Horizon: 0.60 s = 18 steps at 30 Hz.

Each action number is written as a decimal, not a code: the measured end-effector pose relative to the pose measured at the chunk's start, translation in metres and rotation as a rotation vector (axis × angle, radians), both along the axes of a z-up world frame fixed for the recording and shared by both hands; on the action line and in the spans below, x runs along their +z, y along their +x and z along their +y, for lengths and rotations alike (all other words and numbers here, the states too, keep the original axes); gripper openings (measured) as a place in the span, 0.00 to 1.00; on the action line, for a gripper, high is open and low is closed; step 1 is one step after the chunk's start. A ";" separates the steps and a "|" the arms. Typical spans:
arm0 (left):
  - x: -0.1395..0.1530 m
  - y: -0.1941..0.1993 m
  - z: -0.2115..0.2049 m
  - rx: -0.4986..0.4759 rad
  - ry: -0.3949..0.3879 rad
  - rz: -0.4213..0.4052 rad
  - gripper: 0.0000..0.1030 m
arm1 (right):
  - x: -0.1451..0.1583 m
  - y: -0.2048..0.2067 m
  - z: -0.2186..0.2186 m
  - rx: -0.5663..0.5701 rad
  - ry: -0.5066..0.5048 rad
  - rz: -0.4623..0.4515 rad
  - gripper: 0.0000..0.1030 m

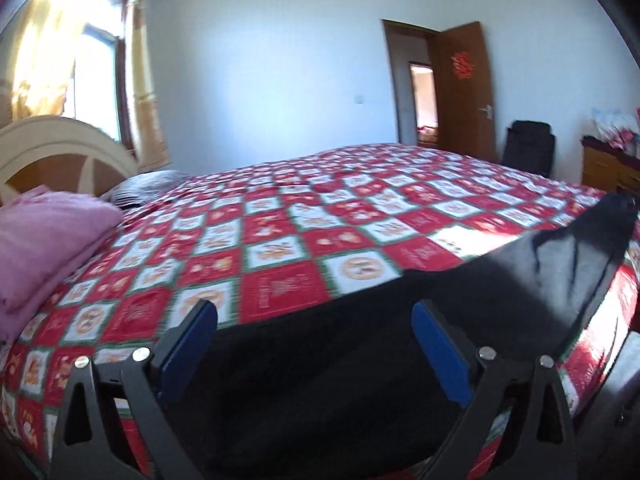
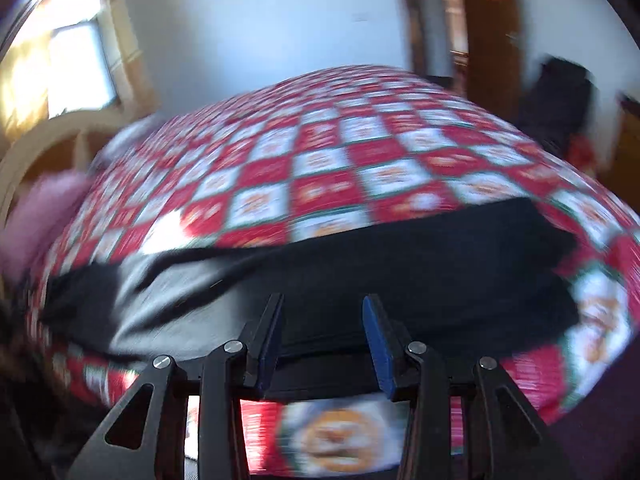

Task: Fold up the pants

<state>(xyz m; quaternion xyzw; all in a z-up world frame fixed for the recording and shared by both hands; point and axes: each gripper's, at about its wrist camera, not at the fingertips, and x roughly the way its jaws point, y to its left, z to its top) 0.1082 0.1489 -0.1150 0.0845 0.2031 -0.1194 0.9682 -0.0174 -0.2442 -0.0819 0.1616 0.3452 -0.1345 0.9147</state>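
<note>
Black pants (image 1: 360,360) lie along the near edge of the bed. In the left wrist view their right part (image 1: 580,248) rises off the cover to a peak. My left gripper (image 1: 316,312) hovers just over the cloth, jaws wide open, nothing between the blue pads (image 1: 200,336). In the blurred right wrist view the pants (image 2: 440,264) form a flat dark band on the right and a rumpled, shiny stretch on the left (image 2: 160,300). My right gripper (image 2: 324,312) is above them, its pads a hand's width apart and gripping nothing.
The bed (image 1: 280,224) has a red and white checked cover. A folded pink blanket (image 1: 44,240) and a striped pillow (image 1: 144,188) lie by the cream headboard (image 1: 60,140). Beyond the bed are a black chair (image 1: 528,148), a wooden dresser (image 1: 608,168) and an open door (image 1: 464,80).
</note>
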 end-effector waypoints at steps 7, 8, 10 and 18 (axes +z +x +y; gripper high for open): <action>-0.025 0.006 -0.018 -0.047 -0.009 0.082 0.97 | 0.005 -0.028 -0.079 -0.217 0.126 -0.068 0.41; -0.030 0.007 -0.016 -0.047 -0.004 0.095 0.97 | 0.004 -0.024 -0.084 -0.217 0.145 -0.079 0.41; -0.038 0.008 -0.011 -0.023 0.003 0.114 0.97 | 0.001 -0.016 -0.091 -0.210 0.161 -0.085 0.38; -0.064 0.011 0.029 0.034 -0.064 0.172 0.98 | 0.011 -0.012 -0.082 -0.172 0.098 -0.093 0.05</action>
